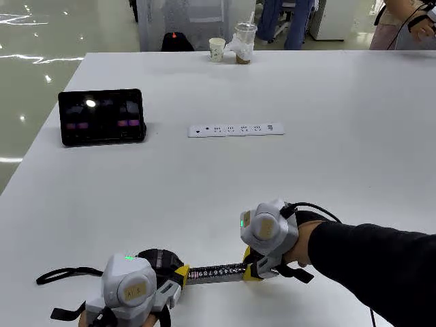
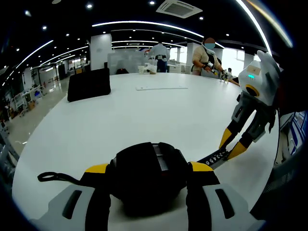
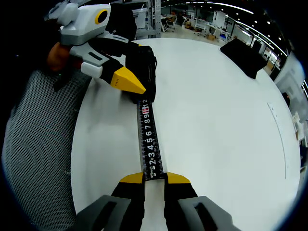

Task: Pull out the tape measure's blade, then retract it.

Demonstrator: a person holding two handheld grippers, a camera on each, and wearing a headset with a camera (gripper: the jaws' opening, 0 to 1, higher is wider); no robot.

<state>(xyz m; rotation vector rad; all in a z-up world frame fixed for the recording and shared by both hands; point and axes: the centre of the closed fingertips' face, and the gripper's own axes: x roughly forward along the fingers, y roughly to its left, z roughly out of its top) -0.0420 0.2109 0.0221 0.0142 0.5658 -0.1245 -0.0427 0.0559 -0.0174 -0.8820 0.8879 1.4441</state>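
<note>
In the head view, I see a white worktop [image 1: 327,136] with a white power strip [image 1: 236,129] lying flat near its middle. A dark tablet [image 1: 102,116] lies to the left of the power strip. A paper cup [image 1: 216,49] and a plastic cup [image 1: 244,41] stand past the power strip, at the far edge. The black tape measure [image 1: 158,259] sits well apart from the power strip, close to my edge. The left gripper [image 1: 170,272] has its jaws clamped on the tape measure's round body. The blade [image 1: 214,273] is pulled out a short way to the right. The right gripper [image 1: 250,267] has its jaws pinched shut on the end of the blade. A black strap [image 1: 61,274] trails off to the left of the tape measure.

In the left gripper view, the tape measure [image 2: 144,187] sits tight between my two yellow-tipped jaws. The blade [image 2: 215,157] runs off to the right, and the right gripper [image 2: 232,144] holds its end. The power strip [image 2: 161,87] lies far off, with the tablet [image 2: 88,84] to its left.

In the right gripper view, my two jaws are close together, and the end of the blade [image 3: 147,139] is caught between them. I can read numbers along the blade. It runs straight to the tape measure [image 3: 147,60], which the left gripper [image 3: 137,72] grips.
</note>
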